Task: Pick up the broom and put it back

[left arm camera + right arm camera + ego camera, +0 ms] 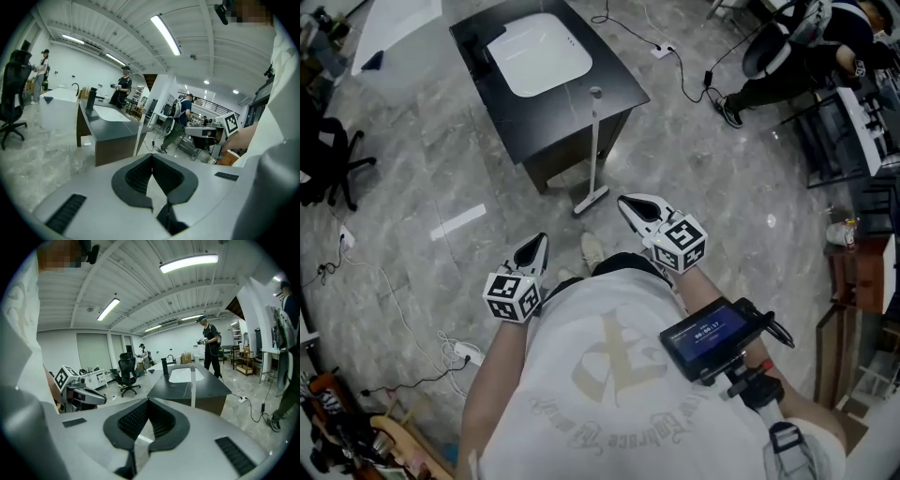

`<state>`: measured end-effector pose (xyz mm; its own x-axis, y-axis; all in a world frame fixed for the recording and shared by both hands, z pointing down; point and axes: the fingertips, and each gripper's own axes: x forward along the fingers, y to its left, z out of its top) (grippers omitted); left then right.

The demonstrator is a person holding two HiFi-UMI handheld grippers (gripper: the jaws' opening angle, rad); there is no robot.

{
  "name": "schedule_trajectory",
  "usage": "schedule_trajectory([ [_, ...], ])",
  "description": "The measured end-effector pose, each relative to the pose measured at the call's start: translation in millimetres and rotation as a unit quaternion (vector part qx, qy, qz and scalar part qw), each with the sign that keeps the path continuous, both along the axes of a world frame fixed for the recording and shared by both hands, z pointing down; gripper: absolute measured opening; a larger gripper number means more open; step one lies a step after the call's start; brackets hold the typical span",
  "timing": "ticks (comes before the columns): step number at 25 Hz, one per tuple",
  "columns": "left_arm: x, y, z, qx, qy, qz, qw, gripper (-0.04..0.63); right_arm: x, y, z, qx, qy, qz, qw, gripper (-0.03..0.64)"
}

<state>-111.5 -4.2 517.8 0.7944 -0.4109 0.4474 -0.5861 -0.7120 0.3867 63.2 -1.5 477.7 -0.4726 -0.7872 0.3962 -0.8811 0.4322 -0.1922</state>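
The broom is a white pole with a flat white head on the floor. It stands upright against the front corner of the black counter. In the left gripper view the broom appears as a pale pole by the counter's end, and in the right gripper view the broom stands before the counter. My left gripper is shut and holds nothing, well short of the broom. My right gripper is shut and empty, its tip a little right of the broom's head.
The counter carries a white sink and a dark tap. Cables and a socket strip lie on the marble floor beyond it. An office chair stands at the left, a seated person at the upper right. More cables trail at lower left.
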Motion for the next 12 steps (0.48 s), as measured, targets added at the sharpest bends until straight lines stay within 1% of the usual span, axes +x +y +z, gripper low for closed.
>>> schedule_trajectory([
  [6,2,9,6,-0.006,0.001,0.012,0.9999,0.012,3,7,4,-0.004,-0.001,0.010,1.000,0.017],
  [12,-13,10,4,-0.005,0.000,0.006,1.0000,0.012,-10,9,1,-0.003,-0.004,0.007,1.000,0.017],
])
